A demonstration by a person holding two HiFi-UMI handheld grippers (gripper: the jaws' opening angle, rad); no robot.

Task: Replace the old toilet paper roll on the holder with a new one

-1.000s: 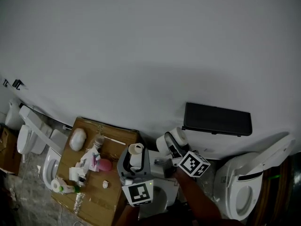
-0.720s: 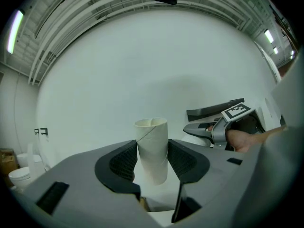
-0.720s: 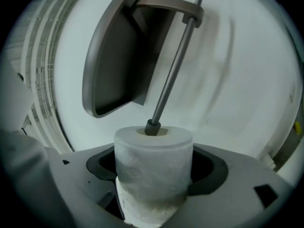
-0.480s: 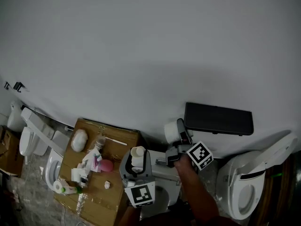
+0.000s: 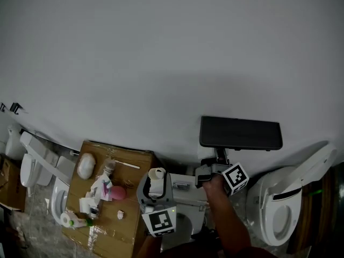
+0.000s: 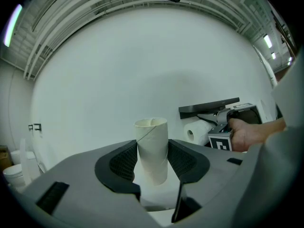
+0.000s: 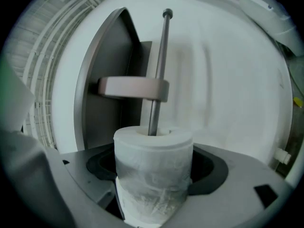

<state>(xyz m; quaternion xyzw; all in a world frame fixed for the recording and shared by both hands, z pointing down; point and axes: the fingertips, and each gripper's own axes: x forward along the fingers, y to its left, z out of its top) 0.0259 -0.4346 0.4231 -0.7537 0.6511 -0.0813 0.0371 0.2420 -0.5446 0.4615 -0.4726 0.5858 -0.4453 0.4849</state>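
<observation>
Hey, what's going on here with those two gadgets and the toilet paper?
A person is swapping a toilet roll using two hand-held grippers. The left gripper has its jaws closed on the empty cardboard tube, held upright away from the wall. The right gripper has its jaws closed on a full roll at the dark wall holder, whose metal rod seems to enter the roll's core. The roll is not yet released.

Grey left gripper (image 6: 152,152) (black ribbed fingers (image 6: 124,161)) carries a black-and-white marker cube (image 5: 159,221).

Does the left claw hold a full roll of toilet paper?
No, the left claw grips a bare cardboard tube with no paper left on it.
</observation>
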